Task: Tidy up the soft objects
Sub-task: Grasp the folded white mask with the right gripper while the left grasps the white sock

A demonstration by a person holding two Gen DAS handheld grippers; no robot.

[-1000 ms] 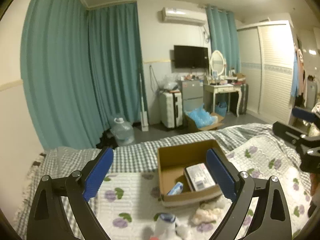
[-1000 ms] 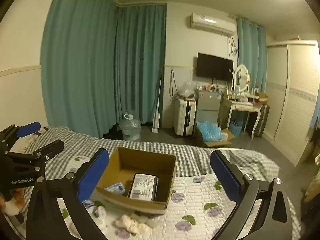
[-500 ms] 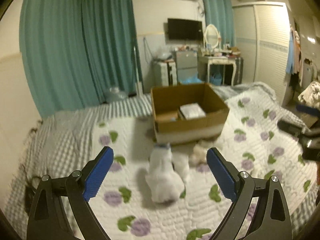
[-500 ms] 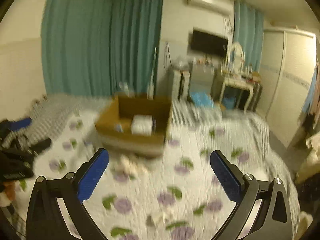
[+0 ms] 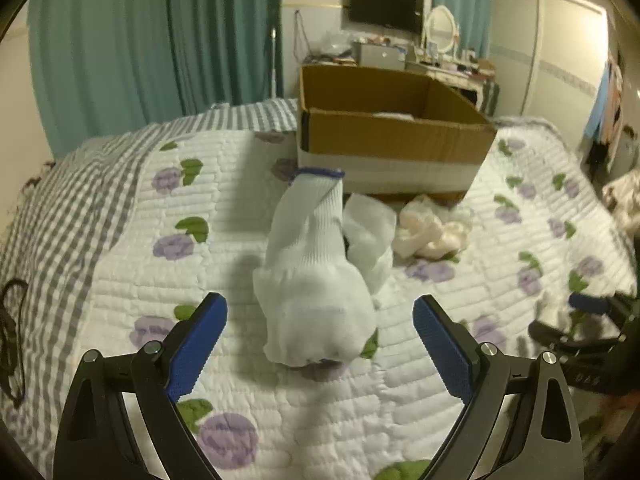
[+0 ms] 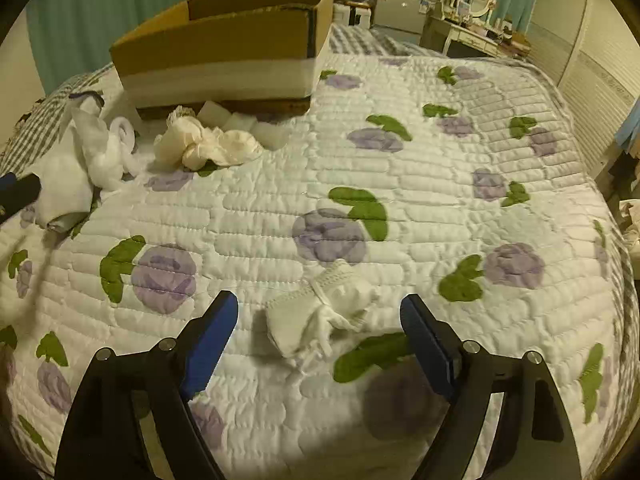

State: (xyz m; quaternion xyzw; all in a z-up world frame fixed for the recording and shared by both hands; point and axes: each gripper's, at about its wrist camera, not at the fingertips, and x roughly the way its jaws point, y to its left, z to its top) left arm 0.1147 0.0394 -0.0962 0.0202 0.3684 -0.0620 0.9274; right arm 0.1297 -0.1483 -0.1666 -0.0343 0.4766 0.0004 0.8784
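Note:
A white glove with a blue cuff (image 5: 316, 280) lies on the floral quilt (image 5: 224, 264), its closed end between the open fingers of my left gripper (image 5: 320, 312). A thin white wrap (image 5: 368, 232) and a cream crumpled cloth (image 5: 428, 228) lie beside it, in front of the cardboard box (image 5: 392, 140). In the right wrist view a small white bundled cloth (image 6: 320, 316) lies between the open fingers of my right gripper (image 6: 320, 312). The glove (image 6: 68, 176), the cream cloth (image 6: 200, 144) and the box (image 6: 224, 60) show at upper left. Both grippers hold nothing.
The right gripper (image 5: 588, 320) shows at the right edge of the left wrist view. White foam pieces (image 6: 248, 124) lie against the box. A black cord (image 5: 12, 320) lies at the bed's left edge. Dresser, TV and wardrobe stand beyond the bed.
Both grippers have dropped down close to the quilt. The left now straddles the glove; the right now straddles the small white bundle. Both stay open.

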